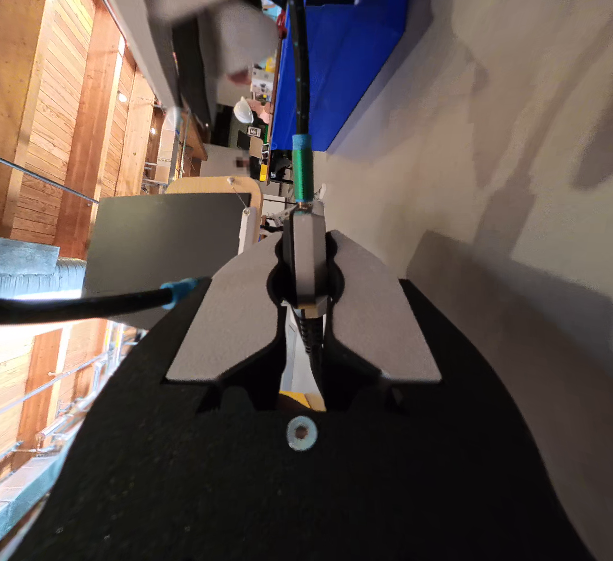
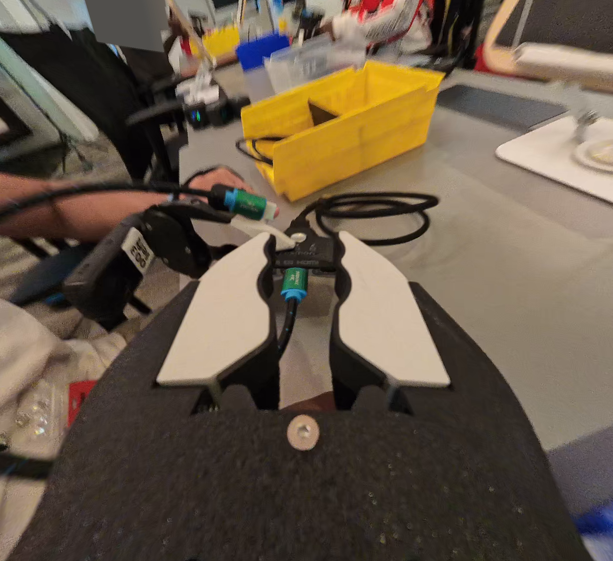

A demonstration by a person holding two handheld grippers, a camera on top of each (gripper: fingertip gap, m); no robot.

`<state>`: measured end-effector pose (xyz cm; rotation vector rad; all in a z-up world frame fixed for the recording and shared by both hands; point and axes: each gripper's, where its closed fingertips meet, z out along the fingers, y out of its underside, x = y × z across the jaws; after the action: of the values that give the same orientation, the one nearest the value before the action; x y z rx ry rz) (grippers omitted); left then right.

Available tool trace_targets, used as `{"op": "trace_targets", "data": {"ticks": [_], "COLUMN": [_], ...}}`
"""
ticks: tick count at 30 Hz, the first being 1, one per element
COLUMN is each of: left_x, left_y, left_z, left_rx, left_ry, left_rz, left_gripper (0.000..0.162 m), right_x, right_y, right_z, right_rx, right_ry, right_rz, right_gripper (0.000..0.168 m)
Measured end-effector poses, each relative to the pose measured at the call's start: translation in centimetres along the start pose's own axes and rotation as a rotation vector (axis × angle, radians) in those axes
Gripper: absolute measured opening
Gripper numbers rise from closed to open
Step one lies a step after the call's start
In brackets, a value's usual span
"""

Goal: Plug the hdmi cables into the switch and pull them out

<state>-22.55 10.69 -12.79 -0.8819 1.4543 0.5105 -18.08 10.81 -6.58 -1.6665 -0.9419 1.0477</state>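
My left gripper (image 1: 306,240) is shut on the thin grey HDMI switch (image 1: 306,263), seen edge-on. A green HDMI plug (image 1: 301,173) sits in the switch's far end, and its black cable runs up toward the blurred white fingers (image 1: 245,37) of my right gripper. In the right wrist view, my right gripper (image 2: 303,238) is open. Its tips flank the switch (image 2: 303,258), and the plugged-in green plug (image 2: 293,279) lies between its fingers, untouched. A second green plug (image 2: 247,203) hangs unplugged beside the left gripper's white finger (image 2: 258,228). Its blue collar (image 1: 179,289) shows in the left wrist view.
A yellow bin (image 2: 348,133) stands on the grey table (image 2: 481,263) behind the switch. The switch's own black cable (image 2: 374,213) is coiled in front of the bin. A white board (image 2: 537,153) lies at the right. A person's forearm (image 2: 83,210) reaches in from the left. My hands' fingertips stand some 8 cm from each other.
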Motion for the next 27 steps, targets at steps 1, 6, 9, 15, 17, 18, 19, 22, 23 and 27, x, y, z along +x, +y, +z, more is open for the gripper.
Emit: {"op": "trace_targets", "data": {"ticks": [1,6,9,15,17,18,19,22,23,27], "left_x": [-0.5,-6.1,-9.6,-14.6,-15.1,-15.2,-15.4,-15.7,-15.5,-15.7], "left_y": [0.2,1.5,1.5,-0.3,-1.4,-1.9,-2.4,-3.5,-3.7,-1.6], "left_z": [-0.1,-1.2,-2.3,-4.1,-4.6,-4.8,-4.9,-4.9,-4.8,-4.5], "left_rx": [-0.004,0.027,0.123,0.355,0.44,0.469,0.491,0.551,0.554,0.446], "left_ry": [-0.007,-0.041,-0.003,0.161,0.26,0.301,0.326,0.359,0.38,0.349], "left_rz": [-0.033,-0.455,-0.726,-1.038,-1.085,-1.098,-1.106,-1.131,-1.136,-1.291], "left_gripper": [0.021,0.021,0.021,0.021,0.021,0.021,0.021,0.021,0.021,0.044], "right_x": [0.5,2.6,0.4,-2.8,-3.5,-4.0,-4.5,-6.0,-6.2,-5.3], "right_y": [-1.1,-1.1,0.8,-2.5,-4.9,-5.9,-6.8,-7.7,-8.3,-9.3], "right_z": [-1.2,-4.4,-1.9,2.4,2.9,3.0,3.2,3.9,3.8,3.2], "right_rx": [0.059,0.175,0.083,0.091,0.143,0.166,0.18,0.151,0.174,0.144], "right_ry": [0.017,0.12,0.005,-0.088,-0.128,-0.155,-0.184,-0.257,-0.26,-0.238], "right_rz": [0.015,0.065,0.056,-0.148,-0.177,-0.192,-0.206,-0.28,-0.304,-0.382], "right_gripper": [0.033,0.03,0.04,0.054,0.058,0.058,0.058,0.038,0.027,0.02]}}
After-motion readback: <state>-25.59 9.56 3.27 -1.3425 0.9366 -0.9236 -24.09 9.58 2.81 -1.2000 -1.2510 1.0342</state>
